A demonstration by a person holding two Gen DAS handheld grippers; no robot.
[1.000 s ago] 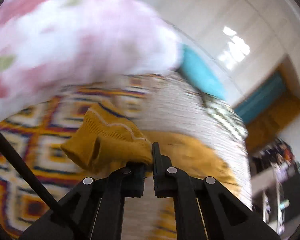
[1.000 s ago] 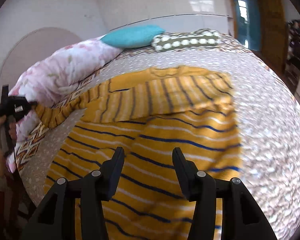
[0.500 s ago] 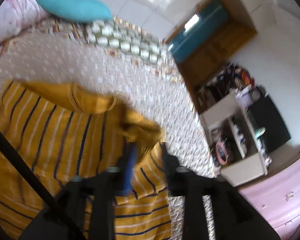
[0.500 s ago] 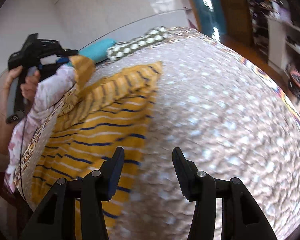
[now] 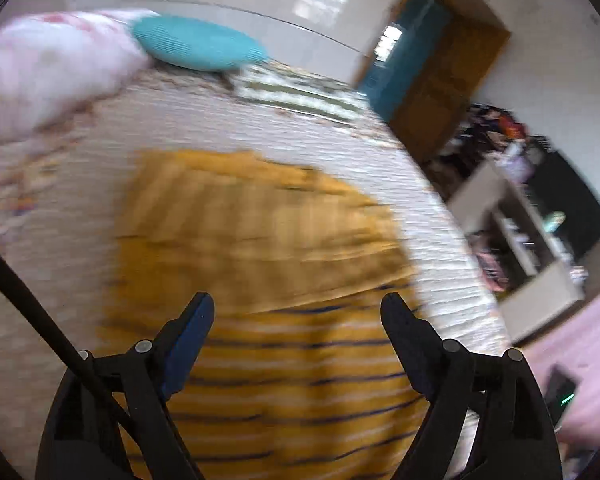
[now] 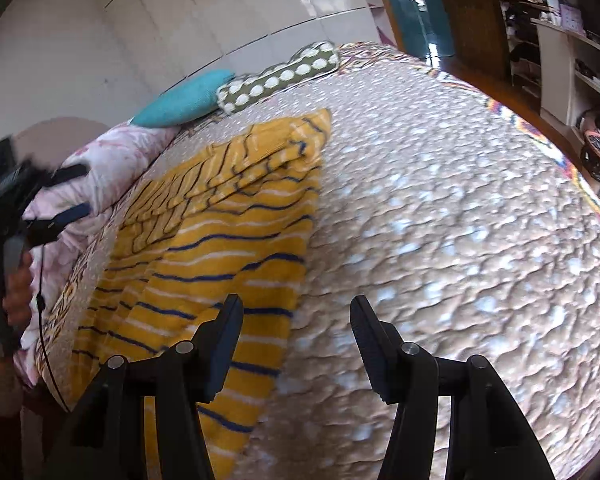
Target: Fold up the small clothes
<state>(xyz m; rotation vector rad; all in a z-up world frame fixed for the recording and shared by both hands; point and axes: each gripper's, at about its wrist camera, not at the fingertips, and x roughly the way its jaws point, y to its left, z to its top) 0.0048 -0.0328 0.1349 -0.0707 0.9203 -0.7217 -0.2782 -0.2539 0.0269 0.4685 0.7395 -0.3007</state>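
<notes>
A: Why do your claws hang empty? Your left claw [image 5: 298, 312] has just been opening, nothing between its fingers; your right claw [image 6: 296, 320] has just been widening too, bare over the bedspread [image 6: 440, 208].

B: The sleeve looks laid across the sweater [image 6: 228, 240], so neither needs a grip; the sweater lies ahead of your left claw, left of your right.

A: Count?

B: One sweater; two pillows, teal [image 6: 184, 100] and spotted [image 6: 280, 76]; one floral quilt [image 6: 112, 152].

left wrist: down over bed [image 5: 80, 168] | right wrist: likewise | shared: yellow sweater [image 5: 260, 232]
</notes>
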